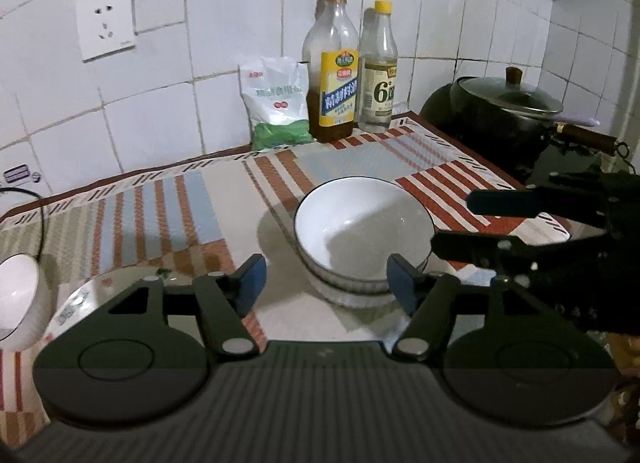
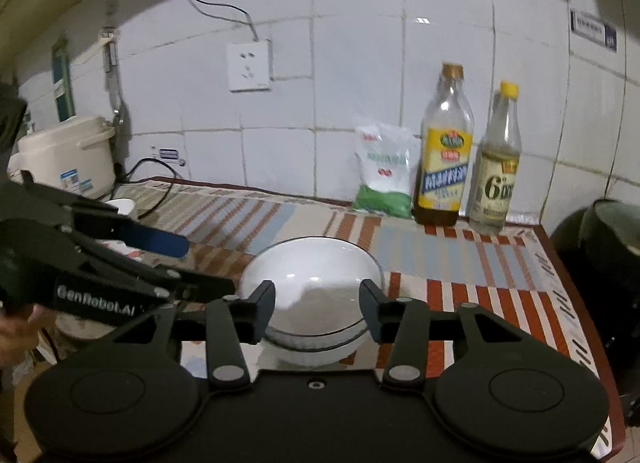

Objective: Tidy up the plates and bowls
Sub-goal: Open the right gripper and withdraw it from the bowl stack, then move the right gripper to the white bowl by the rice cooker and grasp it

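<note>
A stack of white bowls (image 1: 362, 231) with dark rims stands on the striped cloth (image 1: 180, 199); it also shows in the right wrist view (image 2: 312, 283). My left gripper (image 1: 326, 283) is open and empty, just in front of the stack. My right gripper (image 2: 318, 313) is open and empty, its fingers either side of the stack's near rim. Another white bowl (image 1: 18, 303) lies tilted at the far left, next to a patterned plate (image 1: 92, 295). The right gripper (image 1: 472, 223) shows in the left wrist view, right of the stack.
A salt bag (image 1: 278, 103) and two bottles (image 1: 334, 71) stand against the tiled wall. A black wok with a glass lid (image 1: 508, 103) sits at the right. A rice cooker (image 2: 64, 155) and a cable are at the far left.
</note>
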`<state>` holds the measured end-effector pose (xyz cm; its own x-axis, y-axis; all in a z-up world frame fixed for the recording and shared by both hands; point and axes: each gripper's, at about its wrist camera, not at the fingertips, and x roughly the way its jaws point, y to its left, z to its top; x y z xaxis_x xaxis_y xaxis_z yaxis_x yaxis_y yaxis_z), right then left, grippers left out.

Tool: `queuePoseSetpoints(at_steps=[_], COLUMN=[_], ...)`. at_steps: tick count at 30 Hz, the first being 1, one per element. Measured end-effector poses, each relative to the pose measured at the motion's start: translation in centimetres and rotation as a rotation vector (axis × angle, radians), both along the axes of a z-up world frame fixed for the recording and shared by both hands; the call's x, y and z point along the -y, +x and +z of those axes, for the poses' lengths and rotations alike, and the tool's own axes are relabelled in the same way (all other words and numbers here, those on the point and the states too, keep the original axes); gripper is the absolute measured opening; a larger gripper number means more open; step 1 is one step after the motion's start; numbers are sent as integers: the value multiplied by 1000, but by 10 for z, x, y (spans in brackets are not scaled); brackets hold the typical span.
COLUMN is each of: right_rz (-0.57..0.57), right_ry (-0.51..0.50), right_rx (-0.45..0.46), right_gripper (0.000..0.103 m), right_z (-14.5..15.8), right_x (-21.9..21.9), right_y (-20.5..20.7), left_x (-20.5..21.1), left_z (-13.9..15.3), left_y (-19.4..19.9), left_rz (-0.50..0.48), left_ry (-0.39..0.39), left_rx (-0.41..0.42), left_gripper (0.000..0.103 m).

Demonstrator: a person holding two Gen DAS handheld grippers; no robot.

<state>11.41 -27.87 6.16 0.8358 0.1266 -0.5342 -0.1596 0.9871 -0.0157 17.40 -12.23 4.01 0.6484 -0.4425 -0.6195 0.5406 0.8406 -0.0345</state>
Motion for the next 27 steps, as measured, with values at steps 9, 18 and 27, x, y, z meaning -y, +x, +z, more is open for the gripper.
queuePoseSetpoints(at_steps=[9,18,27], right_rz=[63,142,200], right_ry=[-60,-50,84], right_rx=[77,98,133], right_gripper=[68,75,75], right_z=[20,25,19], right_x=[-41,-99,-156], right_y=[-42,-53,-40], left_x=[-54,-118,-204], left_z=[17,27,35], left_y=[-32,-59,-67], left_rz=[28,53,138], left_ry=[-4,-18,-41], left_rx=[24,36,72], left_gripper=[76,87,93])
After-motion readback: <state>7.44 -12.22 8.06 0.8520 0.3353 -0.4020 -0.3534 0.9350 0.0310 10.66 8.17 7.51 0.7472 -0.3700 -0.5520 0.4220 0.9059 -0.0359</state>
